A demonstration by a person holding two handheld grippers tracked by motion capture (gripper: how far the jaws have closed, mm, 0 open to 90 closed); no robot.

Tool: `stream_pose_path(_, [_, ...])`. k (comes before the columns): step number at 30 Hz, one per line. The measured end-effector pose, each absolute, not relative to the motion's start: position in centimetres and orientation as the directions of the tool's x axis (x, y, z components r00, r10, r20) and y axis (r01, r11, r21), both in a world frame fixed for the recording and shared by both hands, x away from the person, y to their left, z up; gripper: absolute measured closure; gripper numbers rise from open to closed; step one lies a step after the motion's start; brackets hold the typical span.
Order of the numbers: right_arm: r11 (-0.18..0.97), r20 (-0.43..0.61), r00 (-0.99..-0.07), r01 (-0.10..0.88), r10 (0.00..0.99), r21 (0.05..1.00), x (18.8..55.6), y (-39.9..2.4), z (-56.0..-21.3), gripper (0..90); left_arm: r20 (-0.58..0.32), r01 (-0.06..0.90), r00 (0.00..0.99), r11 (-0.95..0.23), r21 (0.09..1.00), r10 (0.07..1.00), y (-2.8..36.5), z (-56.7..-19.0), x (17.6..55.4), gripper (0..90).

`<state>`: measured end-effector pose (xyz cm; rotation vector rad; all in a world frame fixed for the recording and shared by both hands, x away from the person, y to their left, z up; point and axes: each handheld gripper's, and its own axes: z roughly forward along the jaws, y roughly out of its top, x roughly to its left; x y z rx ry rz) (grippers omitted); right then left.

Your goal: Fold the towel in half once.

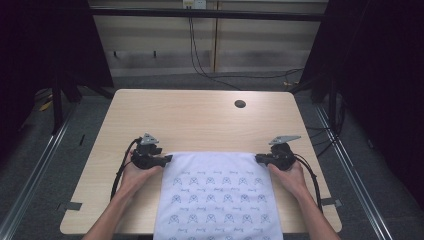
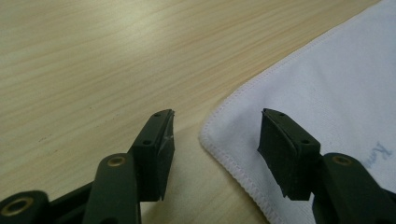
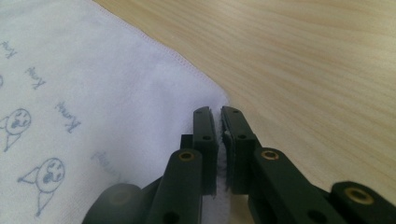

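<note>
Left gripper point(image 1: 169, 158) is sitting at the cloth's point(image 1: 218, 195) far left corner, jaws standing apart. In the left gripper view the corner point(image 2: 210, 135) is lying flat on the table point(image 2: 93, 56) between the two pads point(image 2: 275, 144), neither pressing on it. No grip yet on this side.

Cloth is lying flat on the near half of the table point(image 1: 200, 120), printed with small faces, its near edge running off toward the person.

Right gripper point(image 1: 259, 158) is at the far right corner, jaws pinched together on the hem point(image 3: 219, 105); white fabric is showing in the slit between them.

Handling, judged: light, soft, limp; it will be sagging and folding wherever unsupported, not slippery or fragile. Stitched corners look best for taking hold, one per gripper.

Containers: none on the table; one round hole point(image 1: 240, 104) in the top, far right.
</note>
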<state>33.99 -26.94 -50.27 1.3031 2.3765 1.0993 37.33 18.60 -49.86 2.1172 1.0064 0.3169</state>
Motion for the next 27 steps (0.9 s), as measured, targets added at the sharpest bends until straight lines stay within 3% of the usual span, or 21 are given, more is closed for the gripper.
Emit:
stream_pose_path(7, [0.323,0.161,-0.579,0.64,0.799,0.697,34.0,-27.0,-50.4,84.9,-0.095,0.553,0.692,-0.44,0.708,0.716,18.3,-50.2,37.6,45.3])
stream_pose_path(10, [0.31,0.173,-0.571,0.648,0.803,0.696,34.1,-27.0,-50.4,84.8,-0.092,0.521,0.728,-0.461,0.718,0.679,18.0,-50.3,37.1,59.5])
stream_pose_path(13, [0.289,0.201,-0.568,0.654,0.798,0.7,34.0,-27.1,-50.4,84.7,-0.1,0.512,0.747,-0.472,0.717,0.658,17.8,-50.3,36.9,63.7])
stream_pose_path(14, [0.287,0.205,-0.569,0.654,0.796,0.7,34.0,-27.1,-50.4,84.7,-0.108,0.516,0.749,-0.475,0.713,0.653,17.7,-50.2,36.9,68.3])
stream_pose_path(15, [0.283,0.212,-0.57,0.655,0.794,0.701,33.9,-27.1,-50.2,84.8,-0.118,0.515,0.755,-0.471,0.717,0.645,17.5,-50.3,36.9,78.6])
stream_pose_path(18, [0.277,0.223,-0.576,0.652,0.786,0.706,33.9,-27.2,-50.0,84.9,-0.132,0.519,0.762,-0.475,0.711,0.634,17.3,-50.3,36.8,86.7])
stream_pose_path(27, [0.253,0.242,-0.598,0.623,0.764,0.74,33.3,-27.7,-48.0,85.1,-0.2,0.527,0.745,-0.378,0.761,0.637,19.0,-48.3,36.1,87.3])
